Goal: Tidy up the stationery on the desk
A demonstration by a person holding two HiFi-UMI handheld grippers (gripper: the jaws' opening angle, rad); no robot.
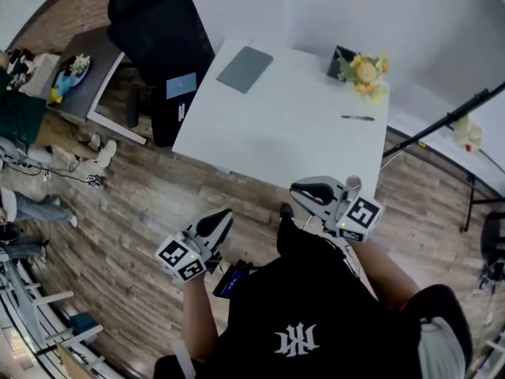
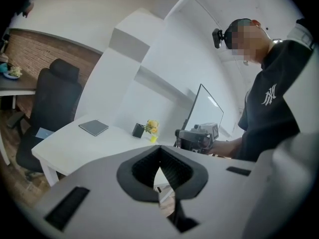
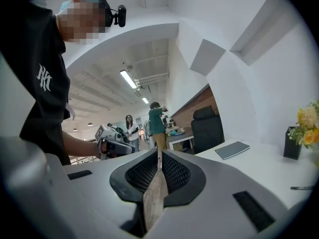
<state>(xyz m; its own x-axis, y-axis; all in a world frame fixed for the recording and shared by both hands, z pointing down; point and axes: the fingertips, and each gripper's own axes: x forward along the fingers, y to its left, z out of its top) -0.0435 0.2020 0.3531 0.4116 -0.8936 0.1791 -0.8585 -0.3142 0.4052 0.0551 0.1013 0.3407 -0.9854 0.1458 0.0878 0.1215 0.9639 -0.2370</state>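
We hold left gripper point(image 1: 227, 215) and right gripper point(image 1: 295, 186) pressed together, empty, short of desk point(image 1: 276, 133). Pen point(image 1: 357, 118) lies far right near flowers point(image 1: 365, 73); notebook point(image 1: 245, 69) far left.

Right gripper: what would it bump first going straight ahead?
Probably nothing close. The grey right gripper aims into the open room; the grey left gripper sits just beside that line. Far beyond stands a person in a green top, depth unclear.
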